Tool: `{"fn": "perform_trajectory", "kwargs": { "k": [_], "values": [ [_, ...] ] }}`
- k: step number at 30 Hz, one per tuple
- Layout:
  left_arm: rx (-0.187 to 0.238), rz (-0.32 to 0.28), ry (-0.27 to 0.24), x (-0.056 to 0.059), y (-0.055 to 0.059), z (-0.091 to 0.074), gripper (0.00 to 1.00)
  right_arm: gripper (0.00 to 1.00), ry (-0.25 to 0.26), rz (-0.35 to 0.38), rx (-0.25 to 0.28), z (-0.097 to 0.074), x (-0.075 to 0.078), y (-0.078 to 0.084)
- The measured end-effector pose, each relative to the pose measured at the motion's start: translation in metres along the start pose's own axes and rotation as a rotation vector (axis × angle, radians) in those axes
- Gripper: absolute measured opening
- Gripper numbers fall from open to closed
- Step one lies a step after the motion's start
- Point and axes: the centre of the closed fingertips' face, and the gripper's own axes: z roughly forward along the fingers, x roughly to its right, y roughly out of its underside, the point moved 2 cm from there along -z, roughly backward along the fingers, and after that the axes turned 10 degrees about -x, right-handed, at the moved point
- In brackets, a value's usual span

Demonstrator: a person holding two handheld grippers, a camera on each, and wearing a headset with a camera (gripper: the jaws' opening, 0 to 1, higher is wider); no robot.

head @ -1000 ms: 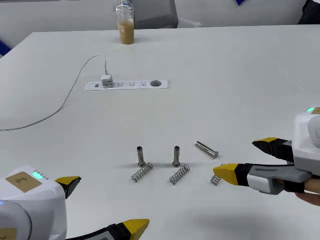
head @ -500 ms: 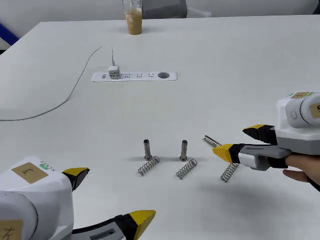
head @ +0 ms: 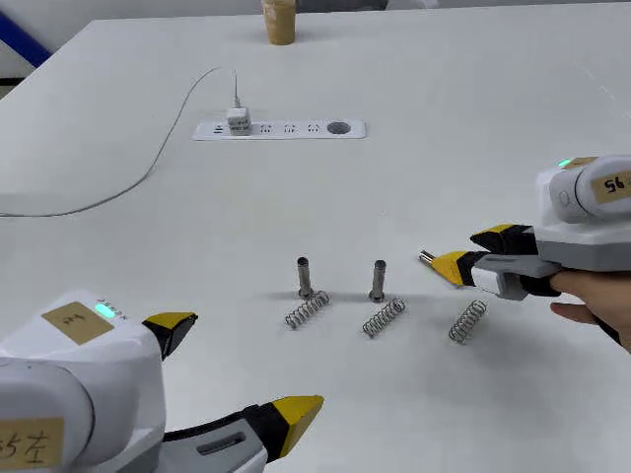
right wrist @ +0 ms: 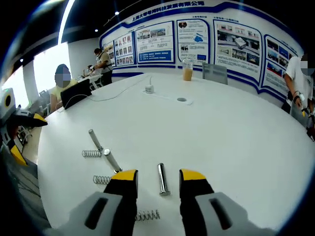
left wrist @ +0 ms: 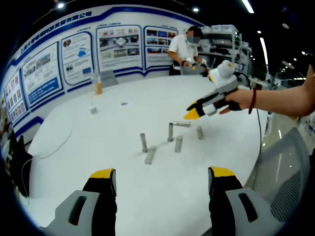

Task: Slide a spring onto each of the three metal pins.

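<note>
Our white table (head: 493, 108) holds a power strip (head: 279, 129) at its far side. Nearer us, the left pin (head: 304, 277) and middle pin (head: 379, 280) stand upright, and three springs (head: 384, 317) lie loose in a row just in front. We hold the right gripper (head: 469, 252) with its jaws apart on either side of the third pin (right wrist: 161, 178), which lies flat. The head view gives us just its end past a yellow tip. The right gripper view shows its full length, with a gap at each side. Our left gripper (left wrist: 162, 174) hovers spread wide, well short of the parts.
</note>
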Motion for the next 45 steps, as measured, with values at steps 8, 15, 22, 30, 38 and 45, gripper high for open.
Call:
{"fn": "perform_trajectory", "kwargs": {
  "k": [8, 15, 22, 30, 38, 45],
  "values": [
    [-0.004, -0.003, 0.002, 0.0, 0.002, 0.002, 0.77, 0.28, -0.012, -0.007, -0.022, 0.018, 0.001, 0.001],
    [-0.008, -0.009, 0.003, -0.001, 0.004, 0.003, 0.76, 0.23, -0.023, 0.002, -0.047, 0.034, 0.002, 0.003],
    [-0.014, -0.014, 0.007, -0.001, 0.006, 0.004, 0.75, 0.17, -0.048, 0.011, -0.081, 0.047, -0.001, 0.007],
    [-0.019, -0.012, 0.004, -0.003, 0.008, 0.004, 0.75, 0.14, -0.043, 0.023, -0.093, 0.052, 0.001, 0.01],
    [-0.021, -0.016, 0.002, -0.003, 0.009, 0.004, 0.74, 0.09, -0.031, 0.018, -0.096, 0.052, 0.003, 0.01],
    [-0.002, -0.021, 0.006, -0.002, 0.006, 0.003, 0.75, 0.09, -0.03, 0.034, -0.107, 0.052, 0.003, 0.01]
  ]
}}
